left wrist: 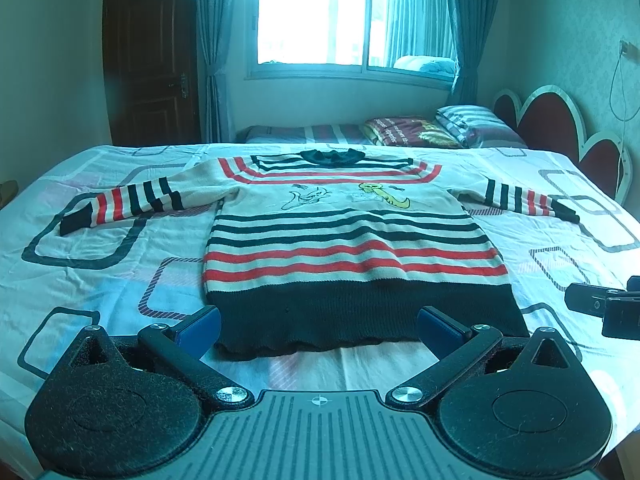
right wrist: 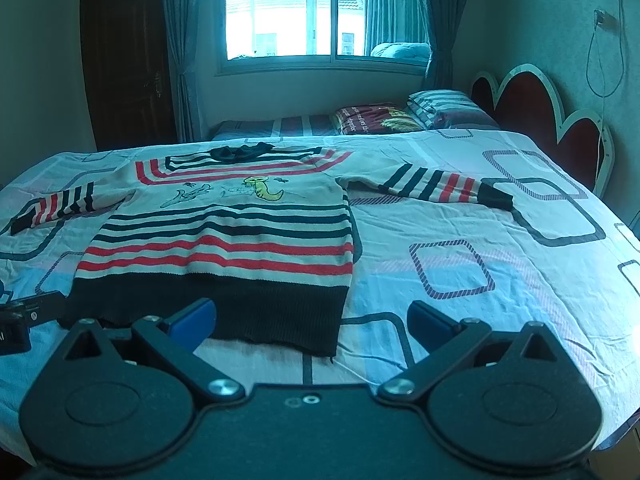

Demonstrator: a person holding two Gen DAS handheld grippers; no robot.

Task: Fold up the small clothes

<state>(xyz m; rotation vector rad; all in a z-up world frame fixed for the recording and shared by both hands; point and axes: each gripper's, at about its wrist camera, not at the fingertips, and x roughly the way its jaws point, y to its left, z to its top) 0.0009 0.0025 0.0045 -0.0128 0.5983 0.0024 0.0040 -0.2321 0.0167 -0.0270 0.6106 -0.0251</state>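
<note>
A small striped sweater [left wrist: 344, 240] lies flat on the bed, front up, sleeves spread, with a dark hem nearest me and a dark collar at the far end. It also shows in the right wrist view [right wrist: 224, 232]. My left gripper [left wrist: 318, 326] is open and empty, hovering just before the hem's middle. My right gripper [right wrist: 312, 320] is open and empty, near the hem's right corner [right wrist: 332, 344]. The right gripper's body shows at the right edge of the left wrist view [left wrist: 604, 306]; the left gripper's body shows at the left edge of the right wrist view [right wrist: 24, 316].
The bed sheet [right wrist: 460, 264] is pale with rounded-square patterns. Folded bedding and pillows [left wrist: 440, 128] lie on a second bed beyond. A red headboard [right wrist: 540, 116] stands at the right. A window [left wrist: 344, 12] and curtains are behind, a dark door [left wrist: 148, 60] at the left.
</note>
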